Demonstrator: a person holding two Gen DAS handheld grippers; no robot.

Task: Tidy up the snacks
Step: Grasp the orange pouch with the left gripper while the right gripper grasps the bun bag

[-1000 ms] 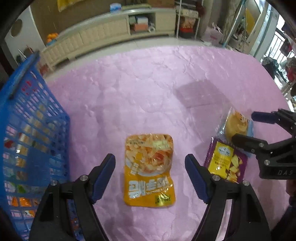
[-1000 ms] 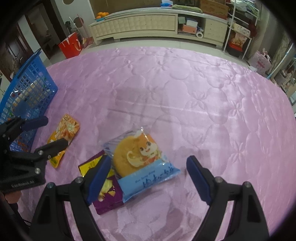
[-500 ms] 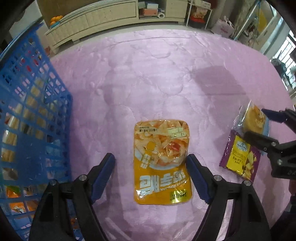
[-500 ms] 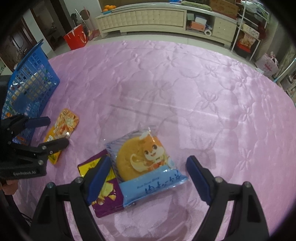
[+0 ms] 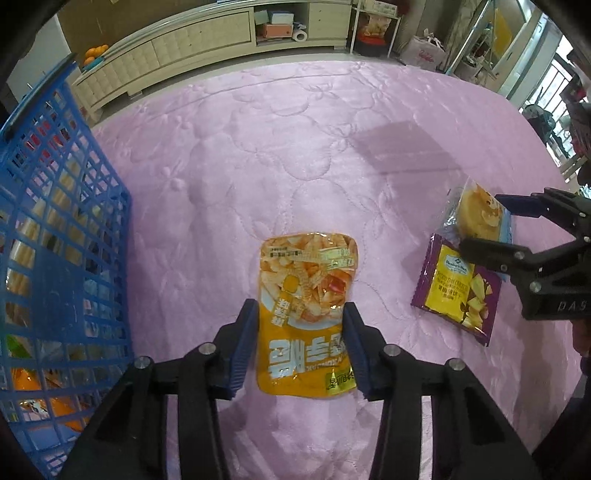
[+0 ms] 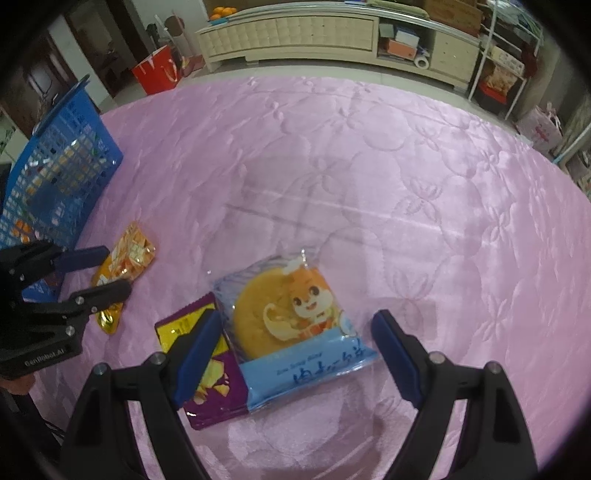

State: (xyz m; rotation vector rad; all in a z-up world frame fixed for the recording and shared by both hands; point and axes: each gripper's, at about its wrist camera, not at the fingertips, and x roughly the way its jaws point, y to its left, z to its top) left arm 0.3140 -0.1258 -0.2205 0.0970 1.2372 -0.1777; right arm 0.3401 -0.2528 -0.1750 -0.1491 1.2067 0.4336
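A quilted pink satin cloth (image 5: 295,155) is covering the surface, its stitched flower pattern catching the light. The left gripper (image 5: 300,325) is pointing steeply down with its jaws closing on a glossy orange snack pouch (image 5: 308,284) lying flat on the cloth; the ribbed blue pads (image 5: 246,343) are sitting at the pouch's two long edges, and whether they are pressing yet is hard to tell. The pouch's near corners are partly hiding behind those pads. To its left a blue plastic lattice basket (image 5: 74,229) is standing, cut off by the frame edge, with packets inside showing only as blurred colours through the grid.

The right gripper (image 6: 295,354) is standing wide apart, holding nothing, straddling a crinkly clear-and-blue wrapper with a round yellow cake (image 6: 291,325) and a cartoon animal on it. That wrapper is overlapping a purple and yellow packet (image 6: 210,387), whose upper part is hiding under the cake and the left pad. Beyond the cloth a pale cabinet (image 6: 295,33) is running along the wall
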